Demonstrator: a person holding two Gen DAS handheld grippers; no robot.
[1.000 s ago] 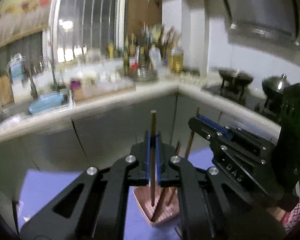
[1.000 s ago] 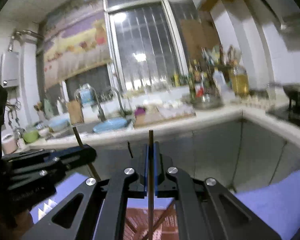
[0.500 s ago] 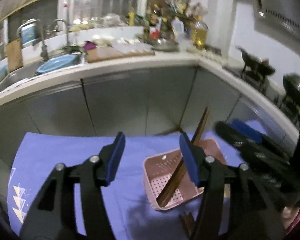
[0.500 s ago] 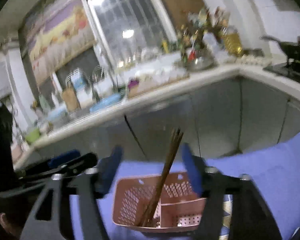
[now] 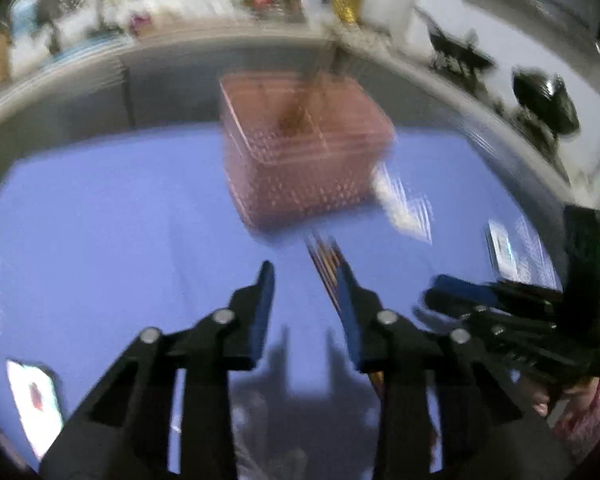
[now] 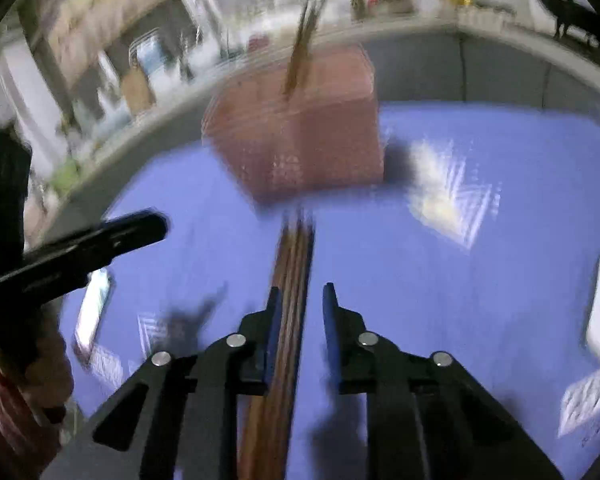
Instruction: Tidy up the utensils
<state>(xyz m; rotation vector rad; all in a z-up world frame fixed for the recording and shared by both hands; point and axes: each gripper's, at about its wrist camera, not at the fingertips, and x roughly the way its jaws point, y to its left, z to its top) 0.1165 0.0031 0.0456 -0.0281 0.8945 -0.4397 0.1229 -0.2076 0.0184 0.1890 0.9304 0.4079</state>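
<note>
With both jaws being closed further, the left hand-held gripper point(image 5: 305, 276) and the right hand-held gripper point(image 6: 299, 294) are standing apart over the chopsticks point(image 6: 294, 264) lying on the surface point(image 6: 480, 320) before the pink basket point(image 5: 304, 152), and several sticks, blurred here, are perhaps being risked in one grab.

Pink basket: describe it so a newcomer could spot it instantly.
Start at the blue tablecloth that covers the table in front of the grey cabinets. Near its far edge stands the pink basket, a perforated plastic box with an inner divider. Only it holds upright brown chopsticks; the other chopsticks lie flat in front.
</note>
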